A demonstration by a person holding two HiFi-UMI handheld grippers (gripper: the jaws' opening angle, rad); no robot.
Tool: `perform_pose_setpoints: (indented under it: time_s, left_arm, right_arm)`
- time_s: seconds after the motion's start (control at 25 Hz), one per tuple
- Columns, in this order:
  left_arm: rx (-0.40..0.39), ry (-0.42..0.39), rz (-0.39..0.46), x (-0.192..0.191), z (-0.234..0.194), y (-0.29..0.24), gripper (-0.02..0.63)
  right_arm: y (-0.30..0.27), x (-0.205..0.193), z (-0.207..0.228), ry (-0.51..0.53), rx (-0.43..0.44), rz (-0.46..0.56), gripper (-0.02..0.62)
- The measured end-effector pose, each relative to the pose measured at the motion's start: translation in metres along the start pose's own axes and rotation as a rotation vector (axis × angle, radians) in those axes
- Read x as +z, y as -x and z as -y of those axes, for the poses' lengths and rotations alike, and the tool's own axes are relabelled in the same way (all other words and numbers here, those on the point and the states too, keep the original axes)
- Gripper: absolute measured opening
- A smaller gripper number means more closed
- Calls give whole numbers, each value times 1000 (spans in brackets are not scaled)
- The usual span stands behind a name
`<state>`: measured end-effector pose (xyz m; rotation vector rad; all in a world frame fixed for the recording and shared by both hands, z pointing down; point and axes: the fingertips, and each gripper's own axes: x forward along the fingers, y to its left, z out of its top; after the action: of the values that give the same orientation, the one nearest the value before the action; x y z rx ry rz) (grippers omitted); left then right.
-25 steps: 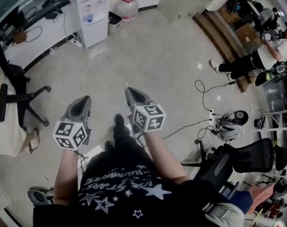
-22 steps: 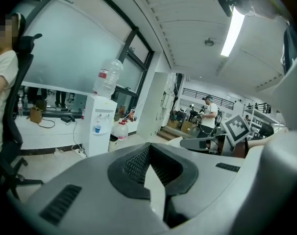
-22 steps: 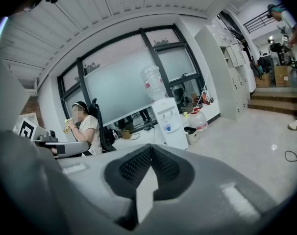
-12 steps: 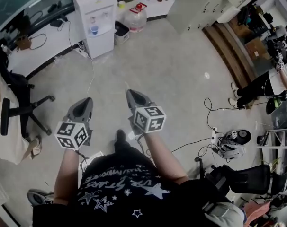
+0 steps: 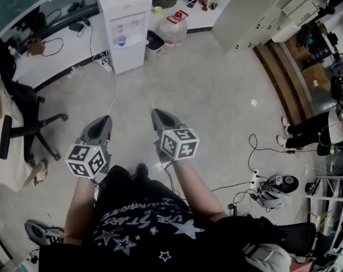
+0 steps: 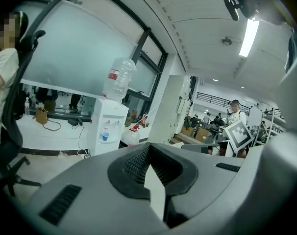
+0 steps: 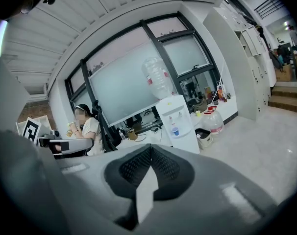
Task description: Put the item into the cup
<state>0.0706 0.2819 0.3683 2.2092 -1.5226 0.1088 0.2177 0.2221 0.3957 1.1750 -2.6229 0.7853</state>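
No cup and no item for it show in any view. In the head view my left gripper (image 5: 105,118) and right gripper (image 5: 155,111) are held side by side at waist height over a grey floor, both pointing forward. Each carries its marker cube, the left cube (image 5: 86,161) and the right cube (image 5: 179,143). Along the left gripper (image 6: 149,145), the ribbed black pads meet at the tip with nothing between them. The right gripper (image 7: 151,147) looks the same, shut and empty.
A white water dispenser (image 5: 125,27) with a bottle on top stands ahead, a spare water jug (image 5: 175,28) on the floor beside it. A black office chair (image 5: 18,123) and a seated person are at the left. Cables and a power strip (image 5: 255,178) lie at the right.
The whole view has shifted: the water dispenser and jug sit lower and nearer in the head view. Both grippers keep the same pose and stay shut.
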Motion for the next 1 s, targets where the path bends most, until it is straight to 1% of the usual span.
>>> perform_pose_setpoints:
  time_s: [0.24,0.36,0.48,0.6,0.88,1.0]
  left_arm:
    - [6,18,-22,2,-26,-18,6]
    - [-6,38,-32,-1,-39,-34,6]
    - [-28,34,-34,6,-54,-53,6]
    - [-50,26,-35,19,-74,-72,6]
    - [-101,31,-71,51,-132,-120,6]
    - [-127,28,-82,62,-149,-136,6]
  right_arm:
    - [-20,-2,7,-32,-12,-25,0]
    - [-31,-6,14,-35,-29,-45,0]
    - [-51,-4,18,-28,-43,-57,0]
    - [-81,7,22,-17,-56,-60,0]
    - [-147,45,25,-12,-95,-59,0]
    - [-167,59,26,-8,-117,-56,0]
